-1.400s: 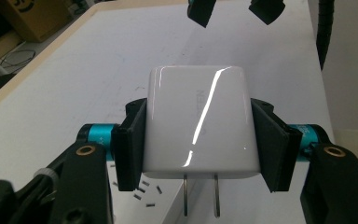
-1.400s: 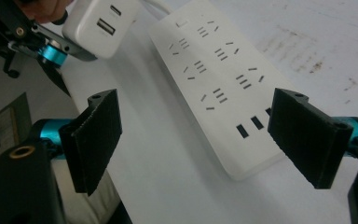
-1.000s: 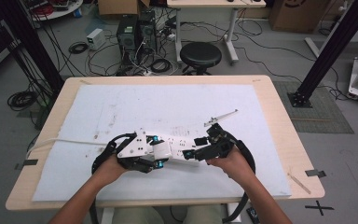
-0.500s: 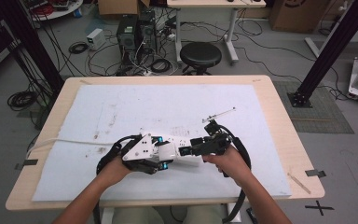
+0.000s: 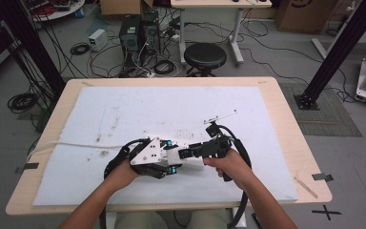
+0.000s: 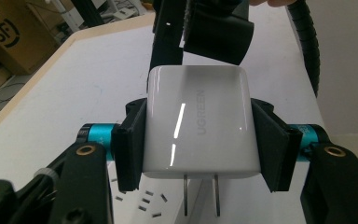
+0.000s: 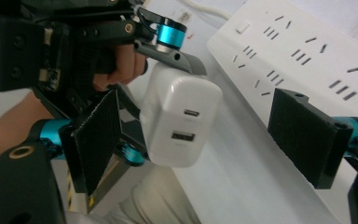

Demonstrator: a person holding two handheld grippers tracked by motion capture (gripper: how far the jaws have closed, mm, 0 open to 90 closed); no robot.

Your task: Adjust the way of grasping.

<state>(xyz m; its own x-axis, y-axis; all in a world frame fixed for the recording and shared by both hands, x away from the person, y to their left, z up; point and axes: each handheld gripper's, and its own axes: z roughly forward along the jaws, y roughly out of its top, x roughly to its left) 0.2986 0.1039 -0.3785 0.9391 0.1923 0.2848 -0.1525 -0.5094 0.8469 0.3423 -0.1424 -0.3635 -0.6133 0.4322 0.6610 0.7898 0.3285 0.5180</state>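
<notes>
We read this as lab or robotics workshop, judged from what surrounds wooden table (image 5: 286, 143). Behind table: black round stool (image 5: 205, 56), two dark computer towers (image 5: 138, 33), tangle of loose cables (image 5: 162, 64) on grey floor. Beyond stool, white-legged desk (image 5: 209, 14). Left and right of table: black metal frame posts (image 5: 343, 47). Far behind table, cardboard boxes (image 5: 295, 14). Tape marks (image 5: 326, 211) on floor beside table's near right corner.

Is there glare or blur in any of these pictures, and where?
Left gripper view: bright glare streaks on the charger; boxes behind look soft. Right gripper view: the power strip is washed out, near claw pads blurred. High view: even light, slightly soft.
</notes>
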